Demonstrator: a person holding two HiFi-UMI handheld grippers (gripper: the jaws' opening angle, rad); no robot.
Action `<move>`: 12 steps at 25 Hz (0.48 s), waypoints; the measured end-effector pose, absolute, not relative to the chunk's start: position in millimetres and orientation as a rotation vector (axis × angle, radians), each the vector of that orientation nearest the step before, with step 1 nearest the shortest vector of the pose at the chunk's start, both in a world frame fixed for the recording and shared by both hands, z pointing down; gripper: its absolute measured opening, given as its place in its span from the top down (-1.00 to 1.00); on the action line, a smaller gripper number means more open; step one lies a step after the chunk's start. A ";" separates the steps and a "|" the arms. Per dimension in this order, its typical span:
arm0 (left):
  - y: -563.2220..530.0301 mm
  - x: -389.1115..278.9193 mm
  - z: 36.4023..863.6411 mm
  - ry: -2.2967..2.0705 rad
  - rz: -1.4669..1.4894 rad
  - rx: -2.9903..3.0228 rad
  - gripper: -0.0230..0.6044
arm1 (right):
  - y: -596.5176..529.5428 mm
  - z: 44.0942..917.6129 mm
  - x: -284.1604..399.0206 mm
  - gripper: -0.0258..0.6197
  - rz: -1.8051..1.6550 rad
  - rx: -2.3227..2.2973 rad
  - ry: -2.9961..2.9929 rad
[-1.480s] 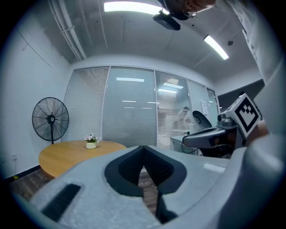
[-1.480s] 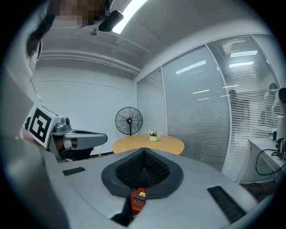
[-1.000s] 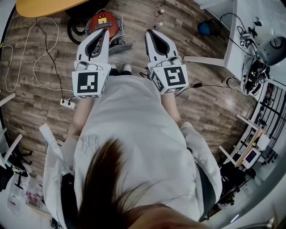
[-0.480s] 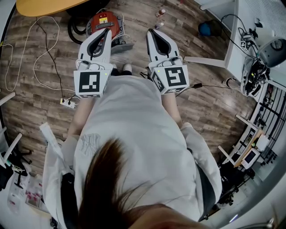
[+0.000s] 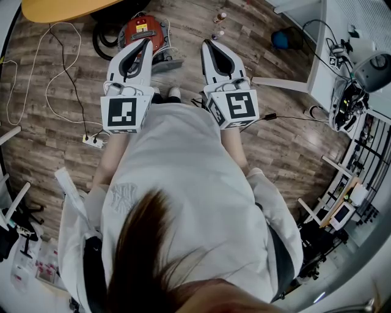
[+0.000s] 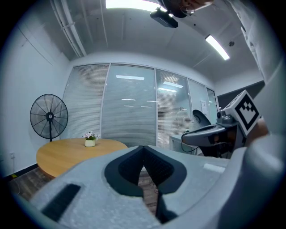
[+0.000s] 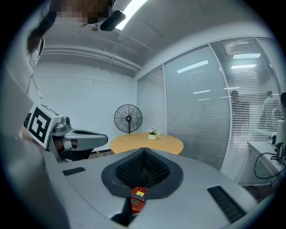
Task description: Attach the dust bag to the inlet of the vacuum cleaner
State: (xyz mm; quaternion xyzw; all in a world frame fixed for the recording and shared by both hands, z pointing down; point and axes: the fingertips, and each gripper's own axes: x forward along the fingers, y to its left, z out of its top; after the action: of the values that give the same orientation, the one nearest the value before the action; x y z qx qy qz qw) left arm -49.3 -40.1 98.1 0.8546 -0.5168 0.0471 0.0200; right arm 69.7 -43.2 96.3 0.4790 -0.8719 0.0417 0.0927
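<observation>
The red vacuum cleaner (image 5: 142, 30) sits on the wood floor just ahead of the person's feet, with a black hose (image 5: 98, 41) coiled at its left. A grey flat piece (image 5: 166, 63) lies against its right side; I cannot tell what it is. My left gripper (image 5: 145, 44) hangs over the vacuum's right edge, jaws shut and empty. My right gripper (image 5: 208, 44) is held level beside it, also shut and empty. In the right gripper view the vacuum (image 7: 137, 199) shows as a red patch below the shut jaws. No dust bag is clearly visible.
A round wooden table (image 6: 76, 152) with a small flower pot (image 6: 90, 139) and a standing fan (image 6: 49, 117) are ahead. On the floor are a white cable (image 5: 55, 73), a power strip (image 5: 93, 142), small bottles (image 5: 218, 17) and a blue object (image 5: 280, 40). A desk with equipment (image 5: 345, 55) is at the right.
</observation>
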 end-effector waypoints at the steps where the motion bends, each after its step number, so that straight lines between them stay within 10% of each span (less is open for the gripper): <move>1: -40.6 -49.9 98.0 -1.603 0.146 2.651 0.87 | -43.6 96.7 69.6 0.92 0.124 1.422 -2.585; 12: -44.4 -48.5 100.1 -1.592 0.143 2.649 0.87 | -46.9 97.7 70.4 0.92 0.128 1.429 -2.581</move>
State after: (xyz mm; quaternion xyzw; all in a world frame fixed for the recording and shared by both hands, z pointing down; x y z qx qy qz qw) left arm -48.5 -44.4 100.1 0.8560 -0.5144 0.0461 0.0238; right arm 70.4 -46.9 97.7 0.4819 -0.8701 0.0433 0.0942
